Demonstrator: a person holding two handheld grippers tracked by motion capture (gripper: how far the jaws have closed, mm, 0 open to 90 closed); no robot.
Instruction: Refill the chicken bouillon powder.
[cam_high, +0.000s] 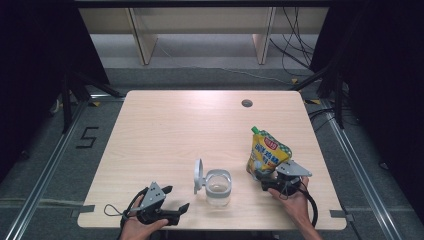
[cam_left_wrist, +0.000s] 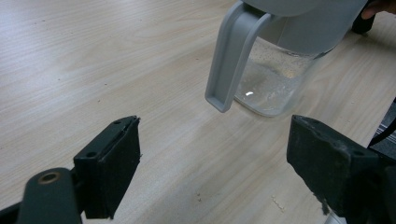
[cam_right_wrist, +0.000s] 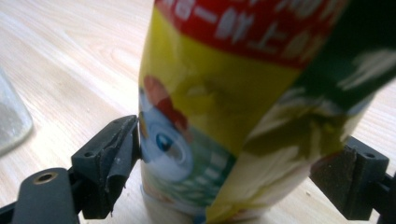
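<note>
A clear jar stands near the front edge of the table, its grey lid flipped up on the side toward the left hand-held gripper. A little pale, grainy matter lies at the bottom of the jar; what it is I cannot tell. The left hand-held gripper rests just left of the jar, its jaws wide apart, holding nothing and aimed at the jar. To the right of the jar, the right hand-held gripper is clamped on the lower part of a yellow spouted pouch. The pouch stands upright on the table, its green cap at the top, near the jar but apart from it.
</note>
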